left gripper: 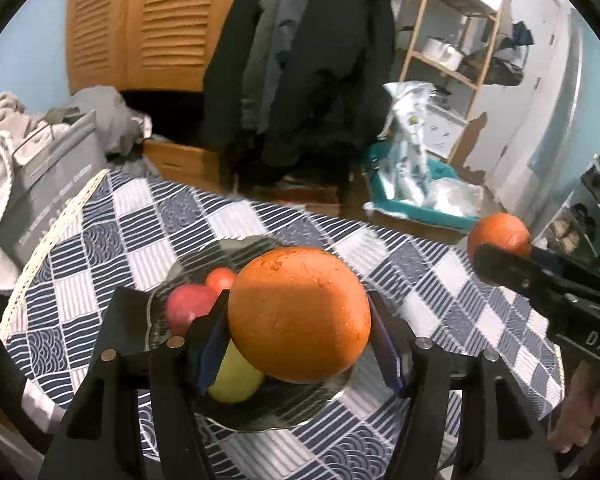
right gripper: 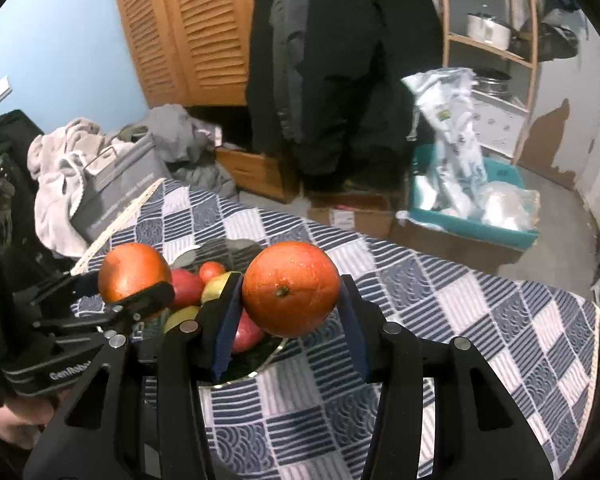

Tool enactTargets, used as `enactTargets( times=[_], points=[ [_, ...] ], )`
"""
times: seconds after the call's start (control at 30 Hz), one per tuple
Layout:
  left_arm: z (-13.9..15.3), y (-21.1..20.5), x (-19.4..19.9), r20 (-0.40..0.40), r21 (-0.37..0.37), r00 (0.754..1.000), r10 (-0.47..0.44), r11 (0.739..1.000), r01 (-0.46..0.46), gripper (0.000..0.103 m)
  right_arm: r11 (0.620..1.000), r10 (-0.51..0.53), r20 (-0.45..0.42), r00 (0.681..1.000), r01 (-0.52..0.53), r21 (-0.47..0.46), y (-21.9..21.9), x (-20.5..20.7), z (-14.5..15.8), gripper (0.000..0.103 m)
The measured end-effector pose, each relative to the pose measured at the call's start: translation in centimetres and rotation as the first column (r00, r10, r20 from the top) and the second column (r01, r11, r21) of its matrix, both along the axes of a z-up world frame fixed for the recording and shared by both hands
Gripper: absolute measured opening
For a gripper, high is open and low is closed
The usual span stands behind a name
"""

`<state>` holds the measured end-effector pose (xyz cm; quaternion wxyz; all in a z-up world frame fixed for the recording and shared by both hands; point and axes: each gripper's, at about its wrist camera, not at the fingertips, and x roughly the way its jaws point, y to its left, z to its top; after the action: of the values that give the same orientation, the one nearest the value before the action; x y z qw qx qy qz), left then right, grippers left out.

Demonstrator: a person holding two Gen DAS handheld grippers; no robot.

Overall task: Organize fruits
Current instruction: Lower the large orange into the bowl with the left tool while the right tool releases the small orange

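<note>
Gripping one orange apiece, both tools hang above the table with its blue-and-white checked cloth. The left gripper is clamped on the nearer orange, its blue-padded fingers pressing the fruit's two sides at about its widest part. In the right wrist view the right gripper is likewise closed on the second orange, stem scar facing the camera, pads on opposite flanks.

The left-held orange hangs over the dark glass plate, which sits toward the table's middle and already holds two red fruits, probably apples, and a yellow-green one. The right-held orange is above the cloth just beside the plate's right rim.

As a judgement: an orange is firm, moderately heavy and round, with a pebbled skin that gives the pads fair purchase, yet a round body can roll out if held off-centre. Holding across the widest part, as both tools do, looks the soundest. Squeezing hard risks bruising the peel; a modest squeeze should do. The plate looks shallow and glassy, so fruit set on it may roll against the apples or off the rim. Lowering each orange into a gap between fruits before opening seems wise.
</note>
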<state>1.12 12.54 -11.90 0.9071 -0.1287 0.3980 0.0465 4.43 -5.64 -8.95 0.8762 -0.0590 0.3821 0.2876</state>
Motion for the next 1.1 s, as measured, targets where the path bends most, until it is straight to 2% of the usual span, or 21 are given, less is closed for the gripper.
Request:
enactTargets(
  times=[0.3,0.5,0.93,1.1],
  points=[
    [-4.5,3.4,0.6,-0.120,0.002,0.990,0.079,0.997,-0.079,0.066,0.998,0.055,-0.078,0.995,-0.058,-0.033,3.8,0.9,-3.1,0.047],
    [-6.9,5.1,0.7,-0.187,-0.026,0.977,0.101,0.994,-0.108,0.066,0.995,0.072,-0.135,0.988,-0.080,-0.052,5.3,1.3,-5.5,0.047],
    [-9.8,6.9,0.6,-0.291,-0.060,0.949,0.121,0.988,-0.145,0.066,0.985,0.111,-0.231,0.967,-0.138,-0.102,7.5,0.4,-9.7,0.047],
    [-10.0,6.9,0.5,-0.295,-0.050,0.949,0.113,0.990,-0.134,0.066,0.980,0.133,-0.264,0.955,-0.167,-0.108,8.2,0.0,-11.1,0.047]
  ],
)
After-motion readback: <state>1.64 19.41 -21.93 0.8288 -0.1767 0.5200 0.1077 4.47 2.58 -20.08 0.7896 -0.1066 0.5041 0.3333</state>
